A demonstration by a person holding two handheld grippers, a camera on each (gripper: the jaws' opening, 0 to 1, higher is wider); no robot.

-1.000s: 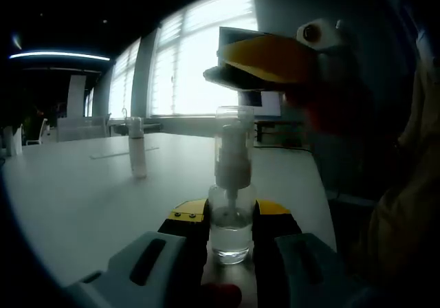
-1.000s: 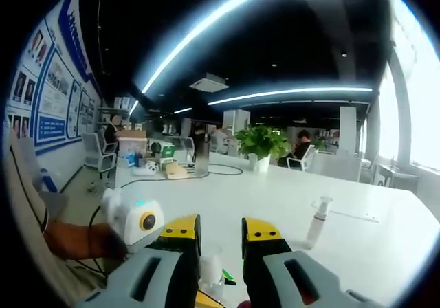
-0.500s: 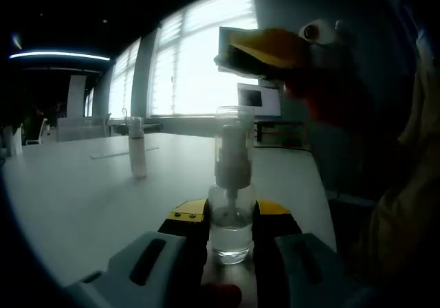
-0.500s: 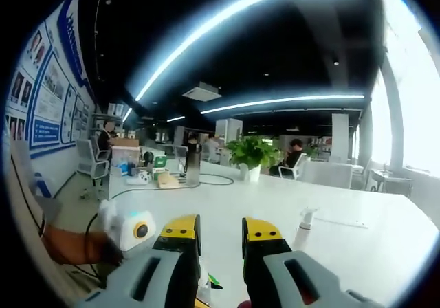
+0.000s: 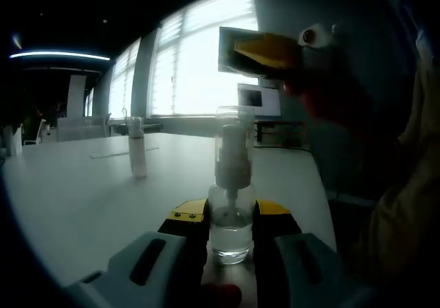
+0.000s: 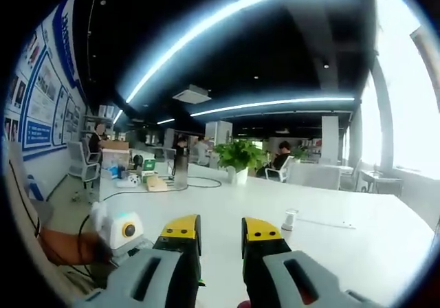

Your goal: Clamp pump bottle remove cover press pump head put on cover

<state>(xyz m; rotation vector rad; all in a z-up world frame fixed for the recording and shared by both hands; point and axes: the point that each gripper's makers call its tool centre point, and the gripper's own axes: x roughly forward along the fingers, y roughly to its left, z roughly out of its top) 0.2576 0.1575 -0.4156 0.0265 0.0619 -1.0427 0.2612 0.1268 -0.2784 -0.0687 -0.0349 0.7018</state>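
Clear pump bottle [image 5: 231, 212] stood upright on the white table [image 5: 82, 205], clamped at its lower body between the yellow-tipped jaws of the left gripper [image 5: 230, 215], with its transparent cover [image 5: 234, 146] seemingly on over the pump head, though dim backlight made that hard to confirm. Above and behind it hung the right gripper [image 5: 265, 50], whose own view showed its jaws [image 6: 220, 229] parted by a narrow gap and holding nothing. Farther off stood a second small bottle [image 5: 137, 153], well apart, before bright windows [image 5: 199, 60].
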